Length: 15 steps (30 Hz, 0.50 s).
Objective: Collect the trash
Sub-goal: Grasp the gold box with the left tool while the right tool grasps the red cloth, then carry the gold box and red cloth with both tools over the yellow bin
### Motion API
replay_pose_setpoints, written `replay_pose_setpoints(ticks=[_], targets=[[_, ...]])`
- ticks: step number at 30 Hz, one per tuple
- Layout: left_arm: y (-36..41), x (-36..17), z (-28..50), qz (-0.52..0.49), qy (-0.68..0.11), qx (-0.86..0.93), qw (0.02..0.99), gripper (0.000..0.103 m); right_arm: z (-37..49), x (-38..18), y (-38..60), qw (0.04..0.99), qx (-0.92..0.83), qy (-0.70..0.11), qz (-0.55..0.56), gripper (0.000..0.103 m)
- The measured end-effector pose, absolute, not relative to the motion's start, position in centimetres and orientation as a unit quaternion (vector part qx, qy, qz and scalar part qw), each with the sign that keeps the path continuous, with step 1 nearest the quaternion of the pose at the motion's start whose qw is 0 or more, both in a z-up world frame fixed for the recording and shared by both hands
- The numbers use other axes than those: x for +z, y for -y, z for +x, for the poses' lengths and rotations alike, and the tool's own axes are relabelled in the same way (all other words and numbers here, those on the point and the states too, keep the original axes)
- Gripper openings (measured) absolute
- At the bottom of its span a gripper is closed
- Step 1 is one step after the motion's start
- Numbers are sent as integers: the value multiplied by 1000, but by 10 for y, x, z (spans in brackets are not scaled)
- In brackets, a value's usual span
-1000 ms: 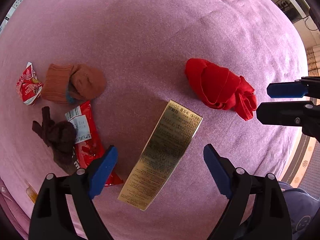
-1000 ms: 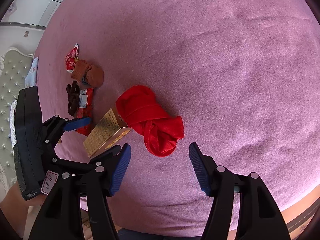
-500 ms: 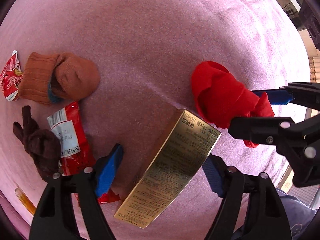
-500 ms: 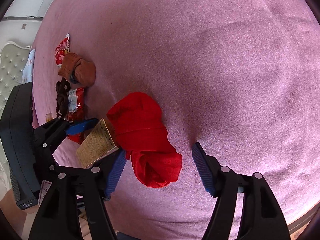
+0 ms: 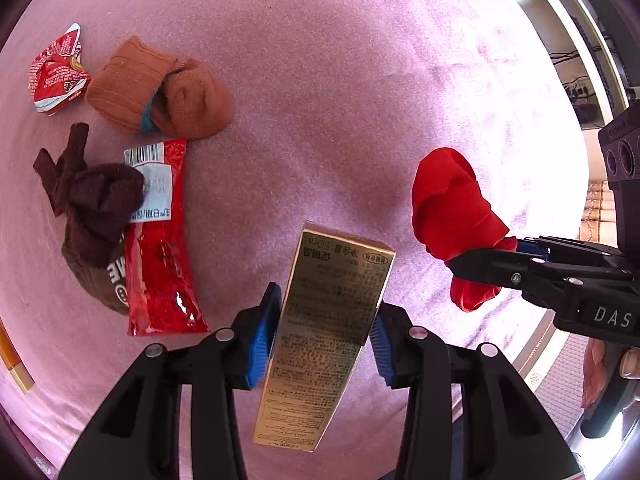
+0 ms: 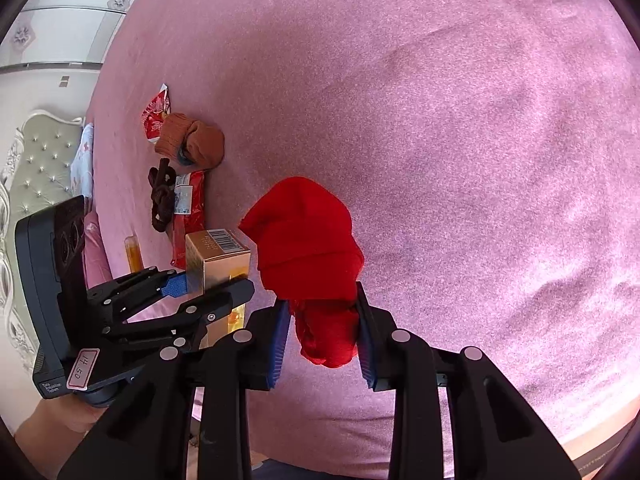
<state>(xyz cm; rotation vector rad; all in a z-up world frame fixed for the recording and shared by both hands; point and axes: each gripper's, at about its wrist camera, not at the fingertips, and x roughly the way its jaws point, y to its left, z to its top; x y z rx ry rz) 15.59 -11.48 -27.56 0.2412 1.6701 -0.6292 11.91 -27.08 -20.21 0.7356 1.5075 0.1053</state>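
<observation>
A long gold box (image 5: 332,320) sits between the blue pads of my left gripper (image 5: 326,300). The jaws are closing and both pads touch its sides. In the right wrist view the box (image 6: 216,256) stands tilted, clamped by the left gripper (image 6: 212,284). A bunched red cloth (image 6: 308,240) lies on the pink bed cover (image 6: 480,160). My right gripper (image 6: 322,300) is closing on its lower end, pads against the fabric. The left wrist view shows the red cloth (image 5: 452,208) and the right gripper (image 5: 484,254) at the right.
To the left lie a flat red wrapper (image 5: 160,240), a dark brown sock (image 5: 92,208) partly on it, an orange-brown sock (image 5: 160,92) and a crumpled red-and-white wrapper (image 5: 56,72). An amber tube (image 6: 134,254) lies by the bed's edge. A padded headboard (image 6: 36,160) stands at far left.
Both pairs of jaws have closed in: the left from wide apart onto the gold box, which now tilts up, the right onto the red cloth. Both grippers dropped closer to the bed.
</observation>
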Motion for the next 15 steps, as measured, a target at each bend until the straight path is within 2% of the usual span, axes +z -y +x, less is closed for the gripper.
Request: replay_pose_setpoints(ticks=[9,15], targets=[[118,-252,115,91,-711,-309,626,42,63,-181,277,682,10,-642,350,29],[140,-234,114,118,-704,-340,612,42,22,-176,295,684,-14,-628,370,29]])
